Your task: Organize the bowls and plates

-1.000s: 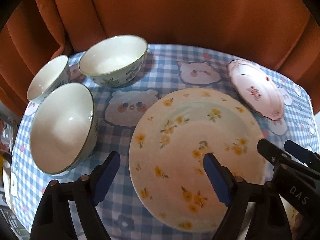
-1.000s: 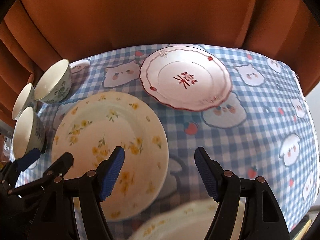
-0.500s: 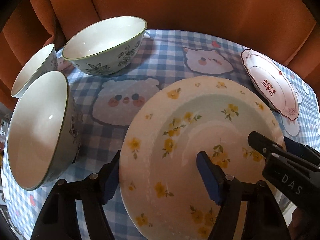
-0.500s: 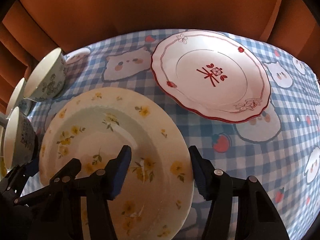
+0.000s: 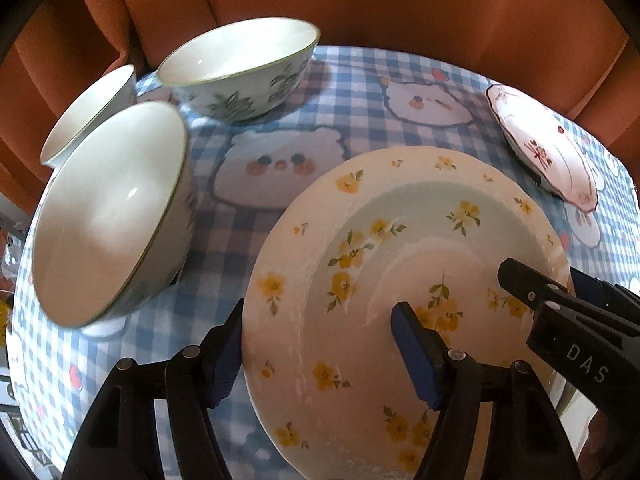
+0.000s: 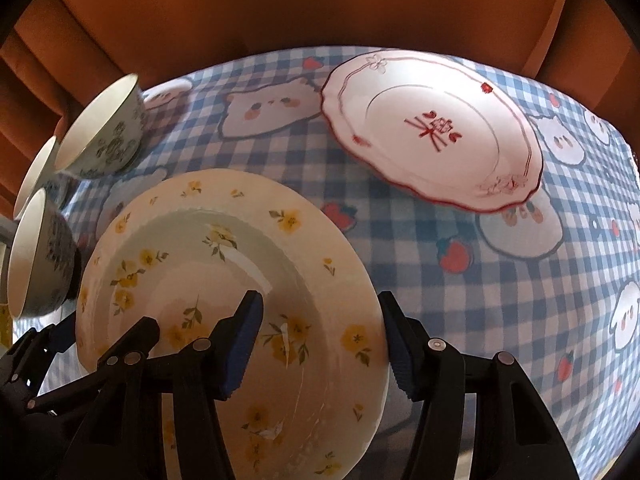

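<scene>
Yellow-flowered plate [image 5: 360, 280] being straddled at its left rim by the left gripper [image 5: 320, 352] and at its right rim by the right gripper [image 6: 320, 344], jaws unclenched, pads not pressing, three bowls [image 5: 112, 216] and red-trimmed plate [image 6: 436, 132] being carried farther back on the checked surface [image 6: 480, 300].

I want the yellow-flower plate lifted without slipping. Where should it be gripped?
Grip the yellow-flower plate by its broad, raised rim, from opposite sides. The left gripper already straddles its left rim, the right gripper its right rim.
</scene>
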A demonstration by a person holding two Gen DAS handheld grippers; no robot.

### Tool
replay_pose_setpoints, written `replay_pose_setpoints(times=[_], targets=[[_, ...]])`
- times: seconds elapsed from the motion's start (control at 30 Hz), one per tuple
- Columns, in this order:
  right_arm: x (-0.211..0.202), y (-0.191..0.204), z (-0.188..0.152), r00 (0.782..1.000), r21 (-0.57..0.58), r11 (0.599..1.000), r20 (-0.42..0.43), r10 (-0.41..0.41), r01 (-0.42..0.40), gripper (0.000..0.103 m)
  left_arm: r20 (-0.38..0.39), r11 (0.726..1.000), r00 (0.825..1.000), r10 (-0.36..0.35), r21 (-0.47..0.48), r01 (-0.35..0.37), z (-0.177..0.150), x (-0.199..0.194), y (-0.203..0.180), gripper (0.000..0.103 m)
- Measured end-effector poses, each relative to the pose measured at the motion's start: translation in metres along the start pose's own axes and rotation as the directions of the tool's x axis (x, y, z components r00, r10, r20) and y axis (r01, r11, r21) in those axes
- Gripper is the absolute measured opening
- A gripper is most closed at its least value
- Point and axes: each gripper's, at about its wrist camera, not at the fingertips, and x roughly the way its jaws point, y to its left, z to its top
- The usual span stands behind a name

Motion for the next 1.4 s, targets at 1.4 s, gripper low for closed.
replay_pose_setpoints(times=[1.4], targets=[[-0.041, 0.032, -0.010, 0.999, -0.085, 0.995, 0.018, -0.047, 0.048, 0.074, 0.010, 0.998, 0.999, -0.035, -0.047, 0.035, -0.008, -0.040, 0.017, 0.081]])
